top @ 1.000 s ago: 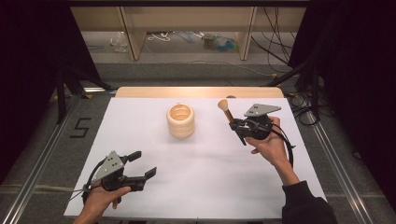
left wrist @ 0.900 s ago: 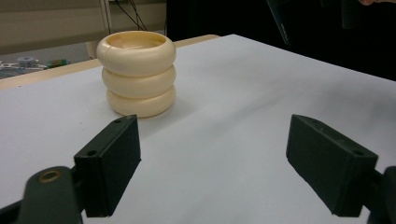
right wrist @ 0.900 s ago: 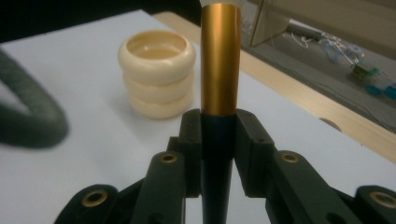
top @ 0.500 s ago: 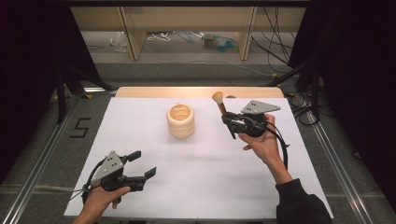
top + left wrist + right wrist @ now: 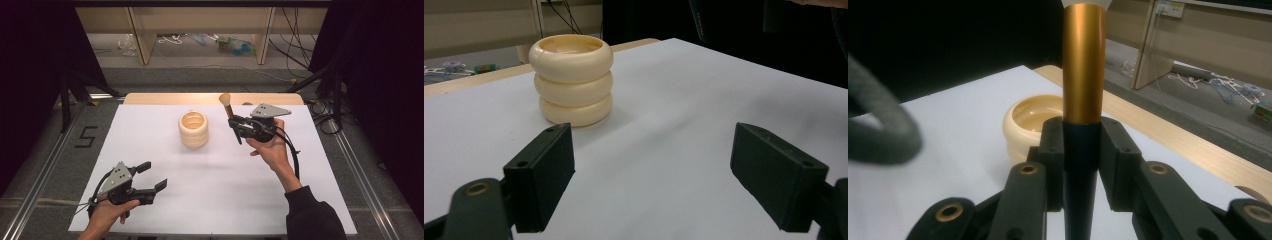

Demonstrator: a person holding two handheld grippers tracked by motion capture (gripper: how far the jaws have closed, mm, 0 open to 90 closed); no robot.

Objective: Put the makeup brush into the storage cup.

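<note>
a: brush point(image 5: 228, 108) is sitting pinched in the right tongs point(image 5: 235, 125), head up, dark handle squeezed between both pads, gold collar rising just above them in the right gripper view point(image 5: 1083, 65).

b: and the holder?

a: cream ringed cup point(image 5: 193, 129) is standing upright near the middle of the white table point(image 5: 225, 200), at about nine o'clock from the right tongs and apart from them, mouth open and looking empty.

b: so the step, i'd judge, is dropping the brush into that cup. how should it go?

a: i'd be carrying it toward nine o'clock until the dark handle tip is hanging over the mouth, keeping the brush near upright, then lowering slowly. letting go only once the tip is inside the rim, i think, or the cup may tip.

b: and the other hand?

a: left tongs point(image 5: 152, 176) are resting at seven o'clock of the cup, well apart, spread wide and pinching nothing; in the left gripper view the cup point(image 5: 571, 80) is standing beyond both pads. they could be steadying the cup if it starts wobbling.
</note>
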